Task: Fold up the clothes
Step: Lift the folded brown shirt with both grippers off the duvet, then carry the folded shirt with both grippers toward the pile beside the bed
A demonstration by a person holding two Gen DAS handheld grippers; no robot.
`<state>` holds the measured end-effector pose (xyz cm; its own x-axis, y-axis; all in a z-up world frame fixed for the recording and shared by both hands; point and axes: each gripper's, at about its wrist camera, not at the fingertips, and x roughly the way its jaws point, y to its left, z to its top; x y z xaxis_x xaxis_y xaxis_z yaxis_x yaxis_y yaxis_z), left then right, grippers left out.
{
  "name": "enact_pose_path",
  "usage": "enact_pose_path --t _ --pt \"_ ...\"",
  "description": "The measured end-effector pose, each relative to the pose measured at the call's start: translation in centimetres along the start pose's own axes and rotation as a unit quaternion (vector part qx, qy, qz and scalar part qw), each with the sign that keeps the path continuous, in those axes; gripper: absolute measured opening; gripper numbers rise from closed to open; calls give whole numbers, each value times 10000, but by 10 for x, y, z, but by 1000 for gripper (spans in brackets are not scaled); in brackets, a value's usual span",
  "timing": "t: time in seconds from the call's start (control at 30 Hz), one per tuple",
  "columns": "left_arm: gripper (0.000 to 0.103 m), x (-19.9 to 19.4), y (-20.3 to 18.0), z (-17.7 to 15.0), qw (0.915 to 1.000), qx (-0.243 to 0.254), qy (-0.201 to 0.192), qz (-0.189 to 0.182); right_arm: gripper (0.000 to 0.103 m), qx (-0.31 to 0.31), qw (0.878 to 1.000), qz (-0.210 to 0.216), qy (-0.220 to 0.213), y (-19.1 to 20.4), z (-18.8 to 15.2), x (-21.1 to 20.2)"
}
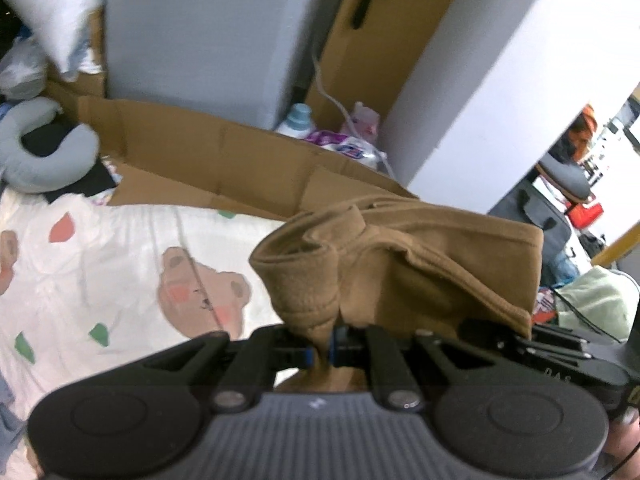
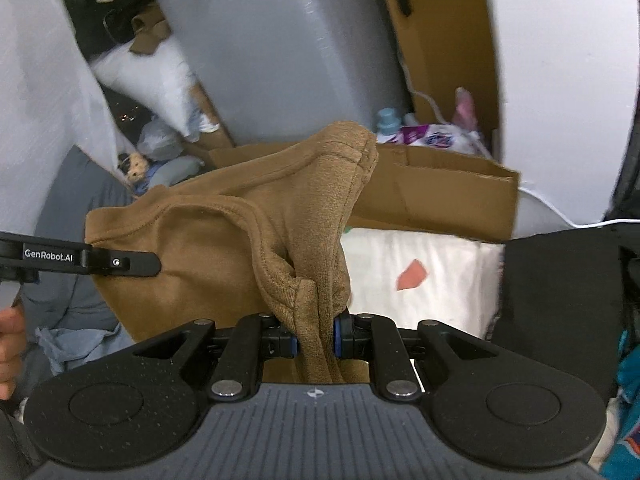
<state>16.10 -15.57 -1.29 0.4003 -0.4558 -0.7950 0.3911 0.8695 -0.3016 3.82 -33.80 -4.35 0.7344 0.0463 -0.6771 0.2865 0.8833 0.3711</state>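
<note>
A brown garment (image 1: 420,264) hangs in the air between both grippers, above a bed. My left gripper (image 1: 322,346) is shut on a bunched hem of it. My right gripper (image 2: 316,338) is shut on another bunched edge of the same brown garment (image 2: 224,256). In the right wrist view the left gripper (image 2: 120,264) shows at the left, against the cloth. In the left wrist view the right gripper's black body (image 1: 560,352) shows at the lower right. The garment's lower part is hidden below the grippers.
A white bedsheet with bear prints (image 1: 120,264) lies below. Flattened cardboard (image 1: 224,160) stands behind the bed, with detergent bottles (image 1: 298,120) and a grey panel (image 1: 200,40). A grey neck pillow (image 1: 44,152) lies at the left. A black cloth (image 2: 560,300) lies at the right.
</note>
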Motion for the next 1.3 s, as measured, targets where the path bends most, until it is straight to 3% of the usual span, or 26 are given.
enact_pose_path --t 0.57,1.3 --pt "7 74 -84 3 9944 478 241 -911 15 423 9952 -789 -399 -94 -14 -53" --pt "7 137 -137 -26 9796 1107 713 -1521 15 1054 9808 -1579 -436 -169 -78 -81"
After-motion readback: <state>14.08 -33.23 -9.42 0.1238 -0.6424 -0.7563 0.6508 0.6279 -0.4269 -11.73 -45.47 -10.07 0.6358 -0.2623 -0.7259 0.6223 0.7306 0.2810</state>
